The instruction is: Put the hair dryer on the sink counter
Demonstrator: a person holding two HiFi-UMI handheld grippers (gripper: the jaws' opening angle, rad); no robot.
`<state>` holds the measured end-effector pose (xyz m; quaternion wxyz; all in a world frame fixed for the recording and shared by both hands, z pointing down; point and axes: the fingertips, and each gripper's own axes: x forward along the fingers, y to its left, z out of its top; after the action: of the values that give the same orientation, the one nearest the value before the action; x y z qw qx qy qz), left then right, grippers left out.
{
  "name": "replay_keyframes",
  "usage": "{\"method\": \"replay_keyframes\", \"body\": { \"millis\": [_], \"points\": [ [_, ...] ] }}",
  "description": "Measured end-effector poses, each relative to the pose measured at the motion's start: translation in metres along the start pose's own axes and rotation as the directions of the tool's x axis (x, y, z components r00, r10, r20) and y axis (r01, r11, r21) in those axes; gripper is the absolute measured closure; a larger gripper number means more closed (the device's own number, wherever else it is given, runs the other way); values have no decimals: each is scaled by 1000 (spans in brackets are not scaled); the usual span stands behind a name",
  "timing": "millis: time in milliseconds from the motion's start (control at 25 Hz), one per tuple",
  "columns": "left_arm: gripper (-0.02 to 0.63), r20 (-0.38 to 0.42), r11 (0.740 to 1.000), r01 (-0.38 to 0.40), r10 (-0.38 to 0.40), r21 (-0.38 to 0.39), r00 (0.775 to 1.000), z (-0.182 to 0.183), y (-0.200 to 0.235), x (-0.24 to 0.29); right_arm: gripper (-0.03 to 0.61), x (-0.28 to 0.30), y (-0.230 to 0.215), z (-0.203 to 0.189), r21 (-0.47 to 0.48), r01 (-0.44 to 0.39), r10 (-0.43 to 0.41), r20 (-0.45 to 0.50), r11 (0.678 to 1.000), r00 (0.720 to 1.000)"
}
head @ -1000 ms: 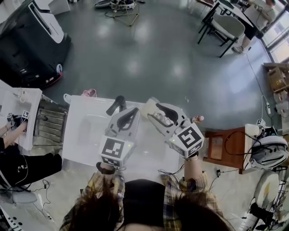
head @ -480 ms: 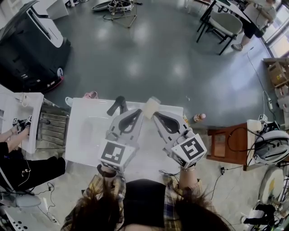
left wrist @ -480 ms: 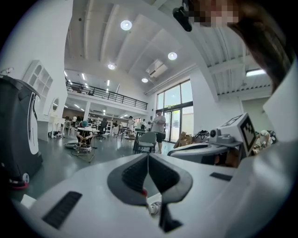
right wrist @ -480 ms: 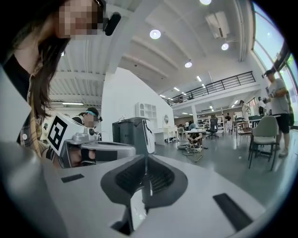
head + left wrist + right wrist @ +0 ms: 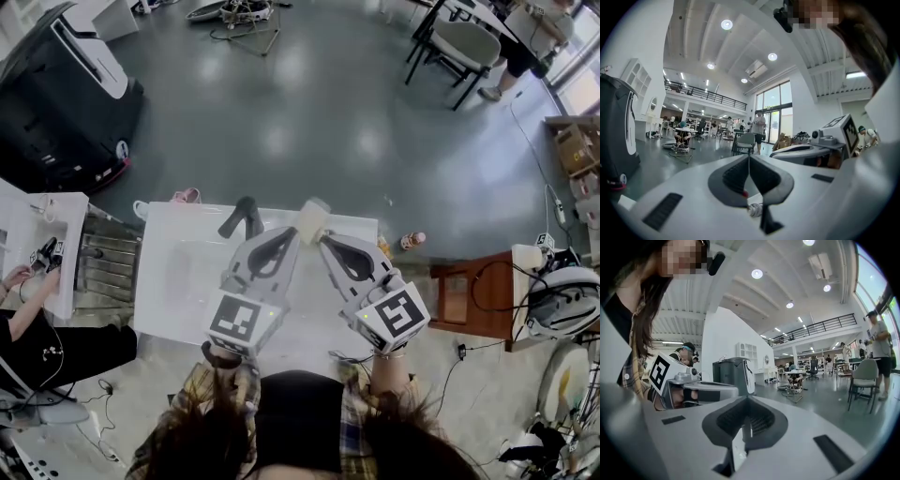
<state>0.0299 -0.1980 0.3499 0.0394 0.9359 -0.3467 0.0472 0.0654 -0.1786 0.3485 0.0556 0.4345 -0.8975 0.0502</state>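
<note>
A cream-white object (image 5: 312, 220), seemingly the hair dryer, rests at the back edge of the white sink counter (image 5: 169, 309). Only its top shows, so I cannot make out its shape. My left gripper (image 5: 292, 234) and right gripper (image 5: 324, 244) hover over the counter with their tips close together, just short of that object. In the left gripper view the left gripper (image 5: 749, 161) has its jaws together with nothing between them. The right gripper (image 5: 747, 408) is likewise shut and empty. Neither gripper view shows the cream object.
A black angled fixture (image 5: 242, 217), likely the faucet, stands at the counter's back, left of the cream object. The basin (image 5: 187, 267) lies under the left gripper's left side. A metal rack (image 5: 103, 258) is to the left and a wooden stool (image 5: 473, 300) to the right.
The right gripper's jaws, open beside the cream object a second ago, have closed with nothing in them. Both grippers now point tip to tip at the counter's back edge.
</note>
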Motion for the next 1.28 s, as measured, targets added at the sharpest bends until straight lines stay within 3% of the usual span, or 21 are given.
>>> {"method": "replay_keyframes", "body": {
  "millis": [1280],
  "points": [
    [595, -18, 1000, -19, 19, -2, 1000, -5, 4, 2, 563, 1, -3, -8, -11, -2, 2, -14, 1000, 1000]
  ]
}}
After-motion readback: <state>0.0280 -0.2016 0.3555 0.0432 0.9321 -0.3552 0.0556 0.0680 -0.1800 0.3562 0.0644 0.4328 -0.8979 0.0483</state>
